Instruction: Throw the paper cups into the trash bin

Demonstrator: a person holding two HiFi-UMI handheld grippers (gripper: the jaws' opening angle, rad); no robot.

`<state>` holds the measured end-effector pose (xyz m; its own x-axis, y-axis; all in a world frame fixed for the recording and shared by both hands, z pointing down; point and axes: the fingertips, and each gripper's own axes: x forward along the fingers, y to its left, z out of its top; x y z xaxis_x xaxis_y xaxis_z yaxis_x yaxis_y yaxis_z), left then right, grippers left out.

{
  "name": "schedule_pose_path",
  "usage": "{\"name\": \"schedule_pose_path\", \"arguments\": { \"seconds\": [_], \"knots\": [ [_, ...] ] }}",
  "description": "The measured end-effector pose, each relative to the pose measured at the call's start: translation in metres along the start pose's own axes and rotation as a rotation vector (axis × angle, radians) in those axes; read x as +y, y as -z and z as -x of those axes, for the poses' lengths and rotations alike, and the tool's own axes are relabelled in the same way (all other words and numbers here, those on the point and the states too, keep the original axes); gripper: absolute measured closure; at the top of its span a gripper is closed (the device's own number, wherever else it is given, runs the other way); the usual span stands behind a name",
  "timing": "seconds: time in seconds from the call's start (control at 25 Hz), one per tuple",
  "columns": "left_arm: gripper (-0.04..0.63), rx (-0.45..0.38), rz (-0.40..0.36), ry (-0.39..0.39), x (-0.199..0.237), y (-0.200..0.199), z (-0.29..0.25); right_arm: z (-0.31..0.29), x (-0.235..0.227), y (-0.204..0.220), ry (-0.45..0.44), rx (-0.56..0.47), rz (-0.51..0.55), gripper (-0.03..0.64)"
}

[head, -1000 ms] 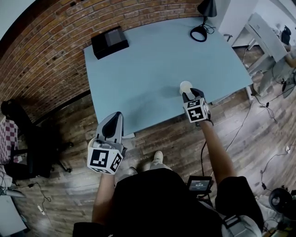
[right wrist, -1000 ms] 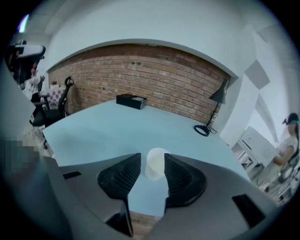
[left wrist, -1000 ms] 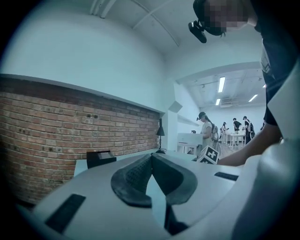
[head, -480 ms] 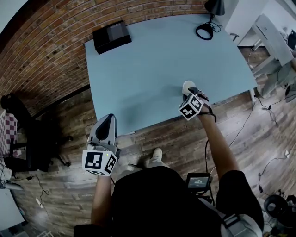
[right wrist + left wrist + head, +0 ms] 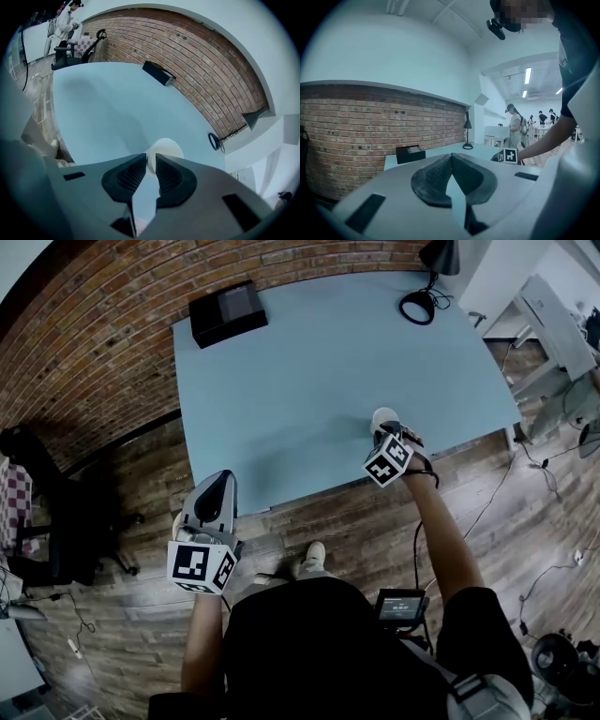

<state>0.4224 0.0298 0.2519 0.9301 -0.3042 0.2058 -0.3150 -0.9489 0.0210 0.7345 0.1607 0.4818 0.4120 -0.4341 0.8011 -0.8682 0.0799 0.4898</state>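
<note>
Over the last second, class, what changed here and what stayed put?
The right gripper rolled and lowered onto the paper cup; its jaws have just been closing and now pinch the cup's wall. The cup and the black box stayed put; the left gripper stayed shut and empty.

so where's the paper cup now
Head view: the paper cup stands near the table's right front edge, between the jaws of the right hand-held gripper, which have just been closing.
</note>
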Motion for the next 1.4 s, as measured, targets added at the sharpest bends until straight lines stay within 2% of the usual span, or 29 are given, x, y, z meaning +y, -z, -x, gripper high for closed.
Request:
{"name": "schedule_pose_path", "arguments": {
  "seconds": [0.8,1.16,1.4],
  "knots": [
    [0.592,-0.017,0.024,-0.027,0.015,0.003,0.013,0.02,0.006,-0.012,0.013,-0.04,0.004,0.597],
    [0.593,-0.01,0.032,-0.067,0.022,0.007,0.021,0.032,0.007,-0.038,-0.009,-0.132,-0.065,0.598],
    [0.594,-0.003,0.039,-0.122,0.03,0.008,0.03,0.042,0.014,-0.062,-0.047,-0.204,-0.078,0.6]
  ]
}}
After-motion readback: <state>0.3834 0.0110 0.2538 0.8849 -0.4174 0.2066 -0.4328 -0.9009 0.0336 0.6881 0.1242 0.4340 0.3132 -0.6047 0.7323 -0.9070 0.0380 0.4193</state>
